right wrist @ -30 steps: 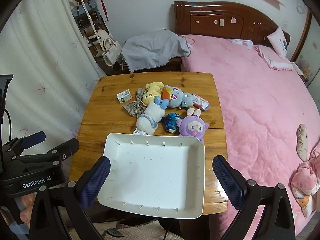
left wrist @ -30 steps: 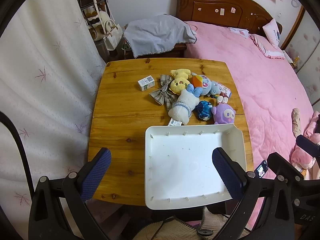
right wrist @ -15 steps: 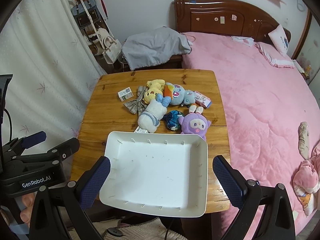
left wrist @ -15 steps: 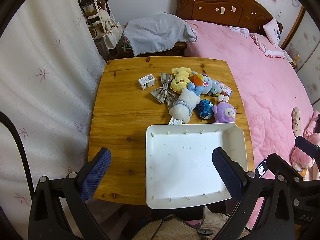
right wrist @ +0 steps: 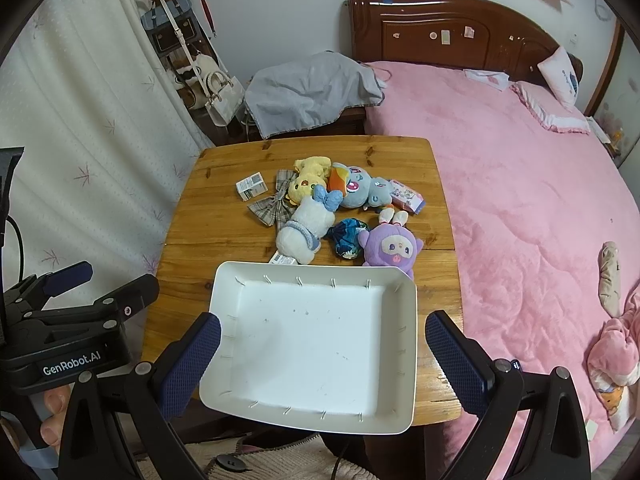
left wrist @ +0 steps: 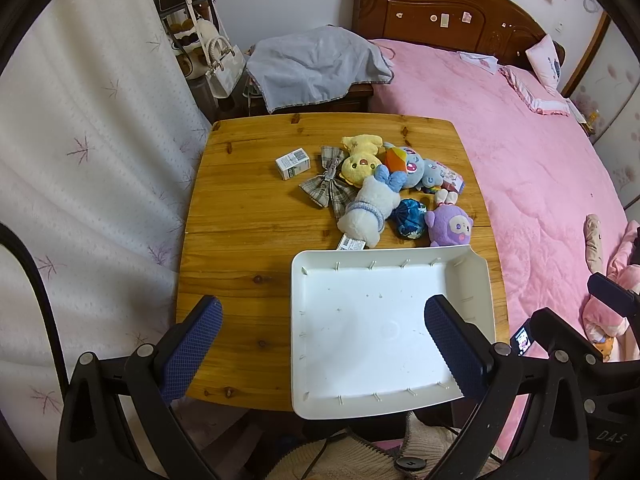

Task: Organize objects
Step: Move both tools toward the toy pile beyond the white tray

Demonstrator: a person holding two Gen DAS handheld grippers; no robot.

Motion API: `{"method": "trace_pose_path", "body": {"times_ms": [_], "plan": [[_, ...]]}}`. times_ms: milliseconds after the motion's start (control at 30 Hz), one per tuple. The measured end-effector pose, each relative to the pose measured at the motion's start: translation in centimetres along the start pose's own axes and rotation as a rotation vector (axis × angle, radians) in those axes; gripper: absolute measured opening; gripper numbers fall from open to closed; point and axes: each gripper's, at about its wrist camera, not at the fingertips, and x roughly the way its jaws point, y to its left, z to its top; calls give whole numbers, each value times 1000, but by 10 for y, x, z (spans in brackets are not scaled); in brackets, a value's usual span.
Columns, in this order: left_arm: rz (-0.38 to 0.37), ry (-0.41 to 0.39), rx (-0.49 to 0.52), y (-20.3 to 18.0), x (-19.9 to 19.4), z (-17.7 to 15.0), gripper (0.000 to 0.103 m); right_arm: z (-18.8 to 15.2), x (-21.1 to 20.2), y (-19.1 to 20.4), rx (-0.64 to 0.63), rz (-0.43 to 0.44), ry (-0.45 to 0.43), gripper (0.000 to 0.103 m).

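The left gripper (left wrist: 322,344) hangs low in its frame with its blue pads spread wide and nothing between them; the right gripper (right wrist: 320,360) sits the same way at the bottom of its own view, fingers far apart and gripping nothing; the left one also shows at the lower left of the right wrist view. A white tray (right wrist: 404,344) lies in the lower middle of both frames on the near part of the wooden bench (left wrist: 240,220), its near edge overhanging the bench edge; nothing lies in it. Above the tray, toward the centre of the frame, the toys cluster together: a white plush (left wrist: 370,210) just beyond the tray's far rim; a purple plush (left wrist: 450,226) to its right, touching that rim; a dark blue ball (left wrist: 409,218) between the two; a yellow chick plush (left wrist: 358,160) and a blue plush (left wrist: 416,166) higher up; a plaid bow (left wrist: 326,184) left of the chick. A small white box (left wrist: 293,163) stands apart at the left of the pile; a pink bed (left wrist: 520,152) fills the right side.
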Motion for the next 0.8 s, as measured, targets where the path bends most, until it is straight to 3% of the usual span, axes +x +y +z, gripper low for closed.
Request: {"method": "trace_pose_path", "body": {"times_ms": [800], "plan": [[63, -1, -97, -9, 3, 13, 101, 15, 9, -17, -4, 13, 33, 102]]}}
